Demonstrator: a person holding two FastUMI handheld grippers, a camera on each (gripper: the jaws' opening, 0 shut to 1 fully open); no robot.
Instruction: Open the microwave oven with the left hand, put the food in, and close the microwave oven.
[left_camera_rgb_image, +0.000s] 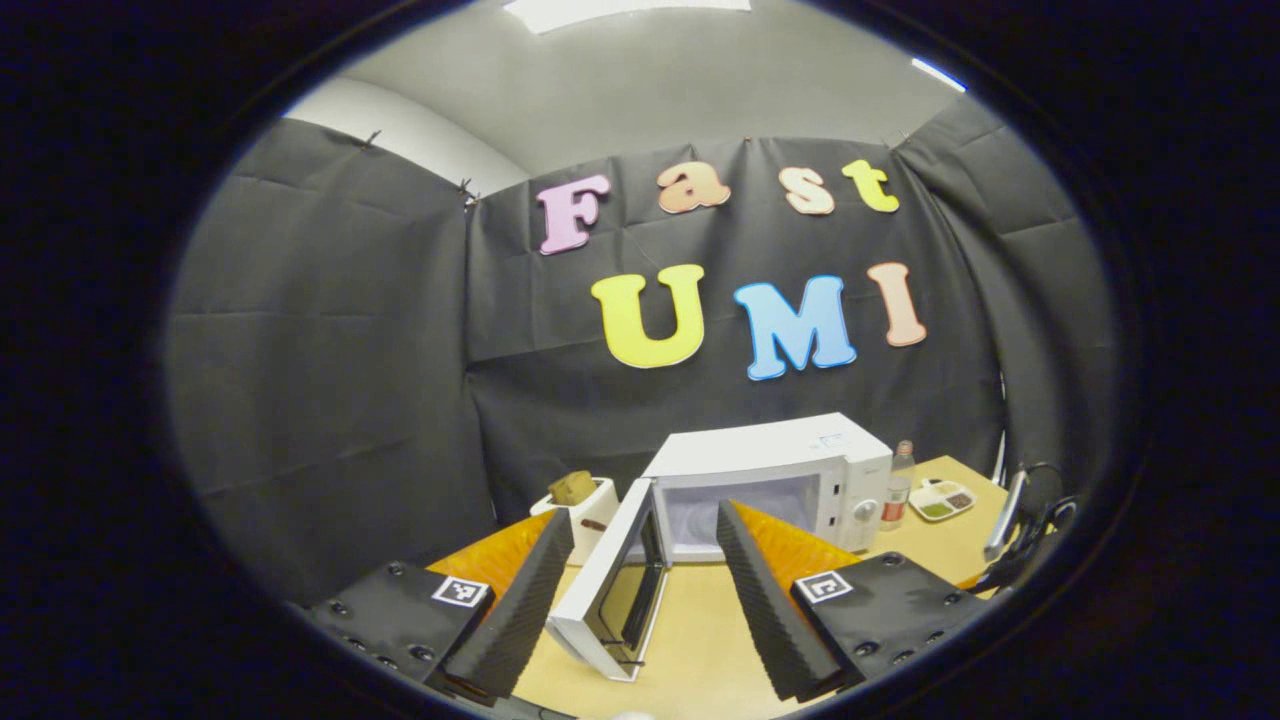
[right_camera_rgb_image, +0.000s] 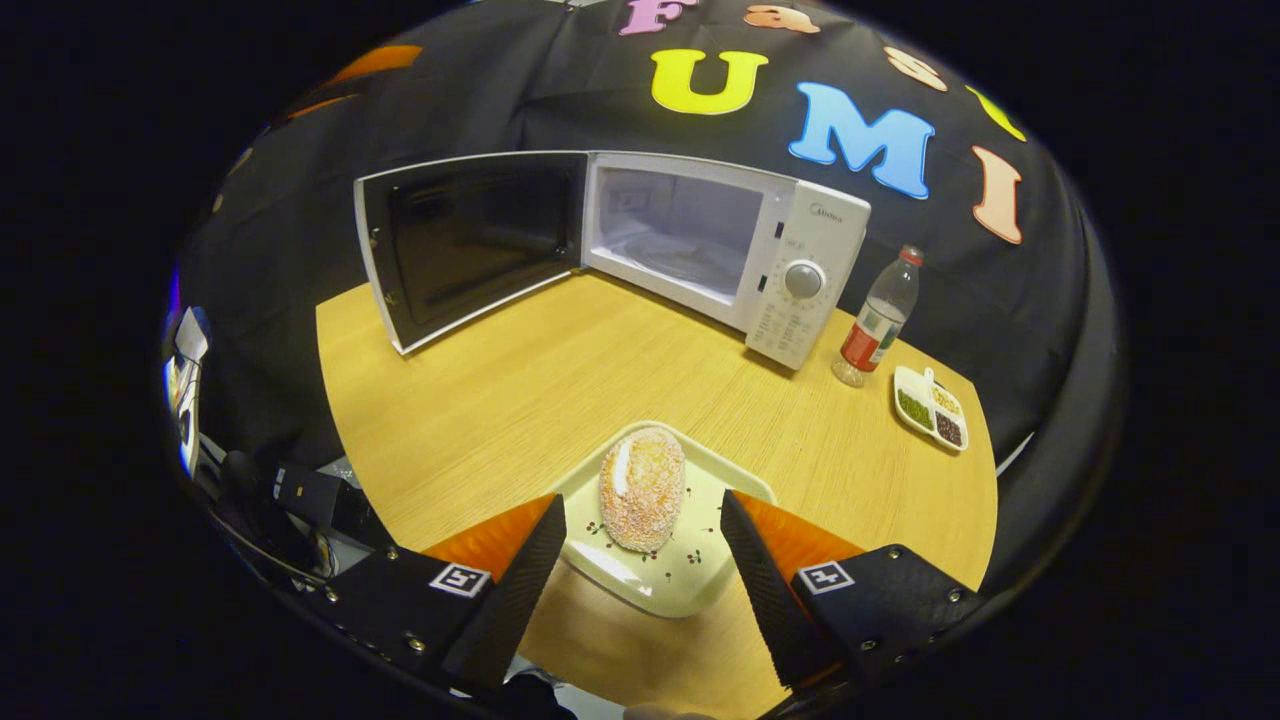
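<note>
A white microwave oven (right_camera_rgb_image: 770, 250) stands at the back of the wooden table (right_camera_rgb_image: 520, 390) with its door (right_camera_rgb_image: 465, 240) swung wide to the left and its cavity (right_camera_rgb_image: 675, 230) bare. A sugar-coated bun (right_camera_rgb_image: 642, 487) lies on a pale plate (right_camera_rgb_image: 690, 575) near the table's front edge. My right gripper (right_camera_rgb_image: 640, 560) is open, its fingers on either side of the plate and bun, above them, not touching. In the left gripper view the oven (left_camera_rgb_image: 790, 470) sits ahead and its open door (left_camera_rgb_image: 610, 590) lies between the fingers of my open left gripper (left_camera_rgb_image: 645, 590).
A water bottle (right_camera_rgb_image: 878, 318) and a small divided dish (right_camera_rgb_image: 930, 405) stand right of the oven. A white toaster with bread (left_camera_rgb_image: 580, 505) is left of the oven. Cables and dark gear (right_camera_rgb_image: 270, 490) hang off the table's left edge. Black cloth walls surround the table.
</note>
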